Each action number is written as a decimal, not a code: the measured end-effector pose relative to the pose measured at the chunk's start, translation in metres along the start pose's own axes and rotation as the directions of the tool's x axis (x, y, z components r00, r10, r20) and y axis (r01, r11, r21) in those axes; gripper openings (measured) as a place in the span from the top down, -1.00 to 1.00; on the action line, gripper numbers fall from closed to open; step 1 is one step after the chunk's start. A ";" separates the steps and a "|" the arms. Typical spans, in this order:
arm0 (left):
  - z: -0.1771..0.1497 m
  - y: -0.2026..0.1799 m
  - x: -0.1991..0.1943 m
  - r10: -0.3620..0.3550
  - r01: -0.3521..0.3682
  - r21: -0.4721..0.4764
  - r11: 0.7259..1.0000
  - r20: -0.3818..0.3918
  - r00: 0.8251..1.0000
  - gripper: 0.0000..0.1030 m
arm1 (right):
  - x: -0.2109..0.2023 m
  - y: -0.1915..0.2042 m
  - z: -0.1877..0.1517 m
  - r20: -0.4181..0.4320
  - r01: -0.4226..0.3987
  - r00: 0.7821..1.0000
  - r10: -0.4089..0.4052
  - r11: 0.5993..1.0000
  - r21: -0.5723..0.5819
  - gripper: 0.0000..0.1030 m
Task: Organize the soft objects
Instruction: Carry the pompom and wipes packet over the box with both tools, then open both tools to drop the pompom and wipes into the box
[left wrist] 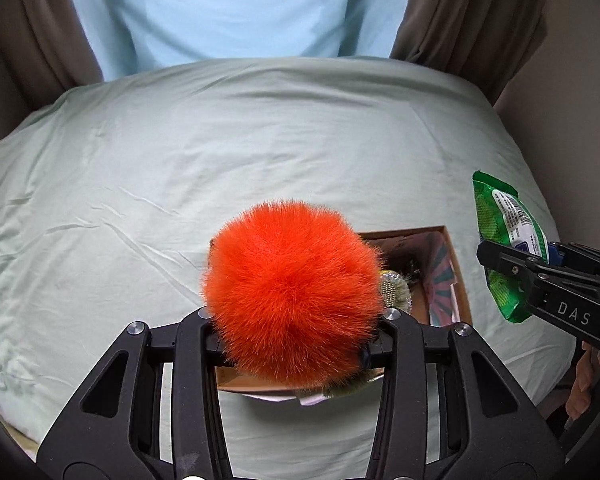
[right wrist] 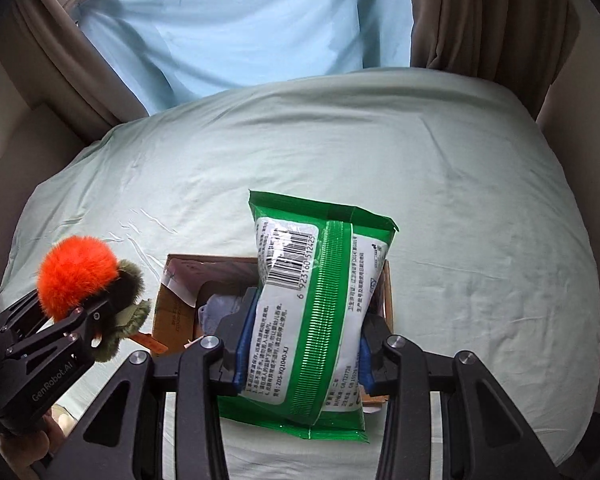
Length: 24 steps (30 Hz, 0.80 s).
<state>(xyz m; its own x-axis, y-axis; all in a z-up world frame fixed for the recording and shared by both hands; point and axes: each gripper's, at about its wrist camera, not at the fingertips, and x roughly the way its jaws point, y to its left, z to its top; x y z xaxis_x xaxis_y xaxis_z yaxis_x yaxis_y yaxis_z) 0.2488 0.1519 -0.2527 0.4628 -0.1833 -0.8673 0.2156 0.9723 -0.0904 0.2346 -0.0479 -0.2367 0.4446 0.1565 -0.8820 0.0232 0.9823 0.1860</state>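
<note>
My left gripper (left wrist: 296,344) is shut on a fluffy orange pompom toy (left wrist: 292,292) with an olive-green furry part, held above an open cardboard box (left wrist: 458,276) on the bed. The toy also shows at the left of the right wrist view (right wrist: 76,276), in the left gripper (right wrist: 88,320). My right gripper (right wrist: 300,356) is shut on a green and white wet-wipes pack (right wrist: 320,296), held over the same box (right wrist: 172,312). The pack also shows at the right of the left wrist view (left wrist: 504,240), in the right gripper (left wrist: 520,268).
The box sits on a pale green bedsheet (left wrist: 180,168), with cloth items and printed paper inside. A light blue curtain (left wrist: 236,8) and brown drapes (left wrist: 460,20) hang behind the bed. Walls stand close on both sides.
</note>
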 end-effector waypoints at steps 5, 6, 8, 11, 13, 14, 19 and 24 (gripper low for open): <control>0.001 0.007 0.052 -0.001 0.000 -0.005 1.000 -0.103 0.995 0.29 | 0.036 0.000 -0.013 -0.103 0.025 0.994 -0.025 1.000 -0.008 0.27; 0.000 0.010 0.061 0.005 -0.006 -0.006 1.000 -0.124 0.992 0.29 | 0.045 -0.003 -0.013 -0.126 0.027 0.992 -0.028 1.000 -0.009 0.27; -0.001 0.009 0.081 0.007 -0.009 -0.013 1.000 -0.165 0.986 0.29 | 0.058 -0.005 -0.015 -0.165 0.035 0.986 -0.036 0.999 -0.009 0.27; -0.001 0.010 0.103 -0.007 0.002 -0.023 1.000 -0.216 0.976 0.29 | 0.081 -0.013 -0.016 -0.220 0.046 0.974 -0.049 0.999 -0.017 0.27; -0.003 0.008 0.118 0.000 -0.002 -0.008 1.000 -0.245 0.969 0.29 | 0.097 -0.018 -0.016 -0.260 0.041 0.965 -0.041 0.999 -0.005 0.27; -0.002 0.007 0.125 0.002 -0.003 -0.002 1.000 -0.260 0.966 0.29 | 0.105 -0.021 -0.016 -0.281 0.033 0.959 -0.030 0.999 0.007 0.27; 0.000 0.014 0.149 -0.005 -0.002 -0.023 1.000 -0.311 0.950 0.27 | 0.131 -0.026 -0.018 -0.339 0.032 0.940 -0.031 0.999 -0.002 0.26; 0.005 0.014 0.142 -0.013 0.009 -0.016 1.000 -0.288 0.957 -1.00 | 0.130 -0.023 -0.016 -0.321 0.018 0.947 -0.021 1.000 -0.010 -0.75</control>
<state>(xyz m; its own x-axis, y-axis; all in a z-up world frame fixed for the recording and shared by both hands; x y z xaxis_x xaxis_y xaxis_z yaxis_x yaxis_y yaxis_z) 0.3224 0.1388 -0.3750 0.1922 -0.1463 -0.9704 0.2061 0.9728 -0.1059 0.2777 -0.0489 -0.3626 0.1334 0.1608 -0.9779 0.0222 0.9860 0.1652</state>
